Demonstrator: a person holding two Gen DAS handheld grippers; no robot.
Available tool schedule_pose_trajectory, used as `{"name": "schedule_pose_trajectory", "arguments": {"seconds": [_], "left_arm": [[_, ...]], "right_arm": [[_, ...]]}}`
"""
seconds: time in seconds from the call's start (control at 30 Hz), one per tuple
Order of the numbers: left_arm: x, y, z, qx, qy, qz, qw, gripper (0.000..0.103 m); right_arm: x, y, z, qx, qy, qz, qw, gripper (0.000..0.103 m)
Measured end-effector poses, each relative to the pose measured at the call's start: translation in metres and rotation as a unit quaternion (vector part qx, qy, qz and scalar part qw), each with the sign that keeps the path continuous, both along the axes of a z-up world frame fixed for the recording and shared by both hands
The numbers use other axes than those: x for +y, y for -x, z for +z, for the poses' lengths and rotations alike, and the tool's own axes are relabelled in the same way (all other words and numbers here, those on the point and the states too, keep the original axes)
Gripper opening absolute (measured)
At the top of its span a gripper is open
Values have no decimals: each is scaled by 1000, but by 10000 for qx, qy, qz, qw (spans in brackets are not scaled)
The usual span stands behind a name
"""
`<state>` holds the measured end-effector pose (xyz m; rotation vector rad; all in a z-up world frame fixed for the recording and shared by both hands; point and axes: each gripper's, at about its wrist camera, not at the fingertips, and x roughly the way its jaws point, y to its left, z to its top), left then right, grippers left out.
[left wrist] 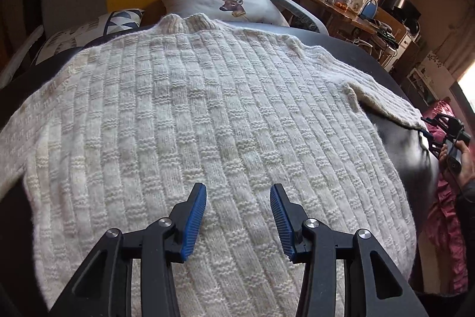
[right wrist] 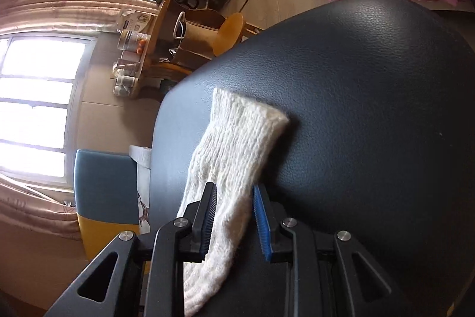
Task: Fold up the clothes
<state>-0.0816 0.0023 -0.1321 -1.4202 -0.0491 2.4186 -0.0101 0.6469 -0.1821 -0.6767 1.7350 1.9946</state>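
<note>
Sleeve [right wrist: 237, 144] between right hand-held gripper [right wrist: 234, 192] pads

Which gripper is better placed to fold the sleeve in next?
Right, probably. The right gripper already straddles the sleeve near its cuff. The left gripper is open over the sweater body, gripping nothing.
</note>
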Motion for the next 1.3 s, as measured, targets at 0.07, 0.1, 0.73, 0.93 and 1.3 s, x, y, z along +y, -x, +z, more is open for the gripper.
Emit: {"name": "schedule_pose_trajectory", "arguments": {"seconds": [0.07,0.1,0.73,0.93,1.3], "left_arm": [[1,2,-4,-75,-7,0,10000,46],[1,3,-6,-102,-27,1,9999,47],[58,34,29,-95,-347,-677,9971,55],[151,67,43,-387,-1080,-1381,9837,64],[264,150,2,-2227,-2436,-1018,9385,66]], "right_arm": [[-2,10,1,-45,-271,132,9995,21],[-4,15,5,-217,-560,283,9978,19],[-60,68,61,161,-1857,2199,9576,5],[-146,87,79,93,-2880,3644,8855,5],[-216,75,47,-536,-4045,4578,7899,5]]}}
